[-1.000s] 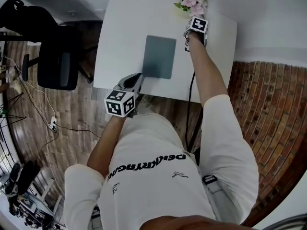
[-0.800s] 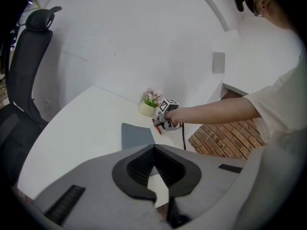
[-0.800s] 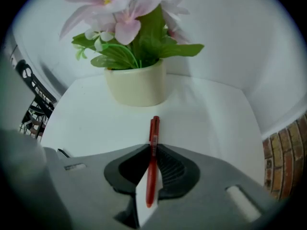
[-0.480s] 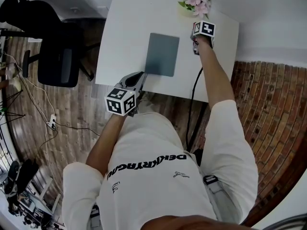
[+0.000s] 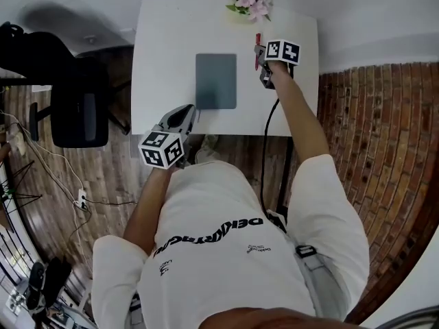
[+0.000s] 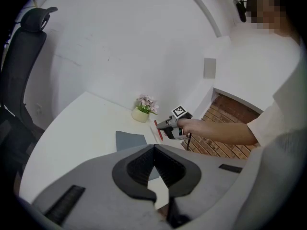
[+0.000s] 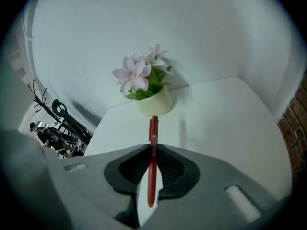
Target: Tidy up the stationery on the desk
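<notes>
1. Right gripper view: the right gripper [image 7: 152, 150] has its jaws closed narrow on a red pen [image 7: 152, 166]. The grip sits near the pen's middle, and both ends stick out clear of the jaws.
2. Pen axis: the long axis runs in line with the gripper's own pointing direction. The far end aims at the flower pot [image 7: 154, 104] at the back of the white counter [image 7: 225, 114]. Pen and pot are apart.
3. Head view: the pen is held over the back right part of the counter, just right of the grey pad [image 5: 216, 81]. I cannot tell whether its tip touches the surface.
4. Left gripper [image 6: 154, 150]: jaws together with nothing between them. It hangs at the near edge of the counter, close to the pad's near left corner and well apart from the pen.
5. Judgement: the pen is in transit. No holder or tray shows, so the put-down spot is unclear.
6. Judgement: only the right hand can place the pen. The pad lies to its left, and the pen already runs parallel to the pad's long edge, so a sideways carry needs little turning.
</notes>
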The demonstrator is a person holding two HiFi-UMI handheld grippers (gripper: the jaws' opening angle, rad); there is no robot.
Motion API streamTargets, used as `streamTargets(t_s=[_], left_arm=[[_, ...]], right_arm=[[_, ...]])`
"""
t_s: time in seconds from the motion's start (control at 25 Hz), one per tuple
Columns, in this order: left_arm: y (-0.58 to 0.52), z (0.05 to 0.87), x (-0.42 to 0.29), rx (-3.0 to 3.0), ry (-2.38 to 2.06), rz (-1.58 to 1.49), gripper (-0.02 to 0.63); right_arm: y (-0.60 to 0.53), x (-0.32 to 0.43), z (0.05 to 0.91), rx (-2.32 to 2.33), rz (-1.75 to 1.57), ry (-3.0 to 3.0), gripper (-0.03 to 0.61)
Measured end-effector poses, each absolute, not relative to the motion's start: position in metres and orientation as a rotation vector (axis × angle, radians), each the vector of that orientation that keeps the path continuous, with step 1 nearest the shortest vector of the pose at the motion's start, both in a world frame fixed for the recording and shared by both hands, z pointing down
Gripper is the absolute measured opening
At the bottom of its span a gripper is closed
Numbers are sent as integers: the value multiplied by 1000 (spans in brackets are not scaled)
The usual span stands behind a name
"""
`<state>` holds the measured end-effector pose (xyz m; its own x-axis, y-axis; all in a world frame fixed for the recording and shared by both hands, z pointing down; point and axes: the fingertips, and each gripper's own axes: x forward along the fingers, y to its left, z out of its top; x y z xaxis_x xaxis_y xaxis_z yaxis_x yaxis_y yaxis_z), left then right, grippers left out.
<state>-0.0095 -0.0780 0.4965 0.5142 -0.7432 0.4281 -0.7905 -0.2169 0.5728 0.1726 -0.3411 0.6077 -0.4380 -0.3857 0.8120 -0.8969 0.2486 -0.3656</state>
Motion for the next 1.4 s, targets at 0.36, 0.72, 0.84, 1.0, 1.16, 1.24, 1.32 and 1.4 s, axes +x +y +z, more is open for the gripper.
streamTargets(t_s=[0.36, 0.72, 0.84, 1.0, 1.16, 1.24, 1.32, 1.4], left_arm=[[-74, 469, -3, 2115, -1258, 105, -3], [-70, 458, -1, 2161, -1266, 106, -3], [-66, 458, -3, 2162, -1279, 103, -3], [-61, 461, -2, 2150, -1279, 87, -3], [-58, 461, -6, 2144, -1290, 81, -3], [-57, 461, -7, 2141, -1293, 79, -3], [-56, 462, -11, 2136, -1299, 78, -3], [-55, 462, -14, 2127, -1306, 70, -3]], right_arm=[[-280, 169, 568, 1212, 1050, -2088, 48], [-232, 167, 593, 1186, 984, -2070, 48], [-225, 164, 603, 1180, 993, -2060, 48], [-217, 163, 619, 1170, 1027, -2033, 48], [-213, 157, 639, 1151, 1116, -1982, 48], [-214, 158, 647, 1158, 1155, -1952, 48], [-216, 158, 654, 1162, 1177, -1925, 48], [-218, 159, 660, 1161, 1185, -1891, 48]])
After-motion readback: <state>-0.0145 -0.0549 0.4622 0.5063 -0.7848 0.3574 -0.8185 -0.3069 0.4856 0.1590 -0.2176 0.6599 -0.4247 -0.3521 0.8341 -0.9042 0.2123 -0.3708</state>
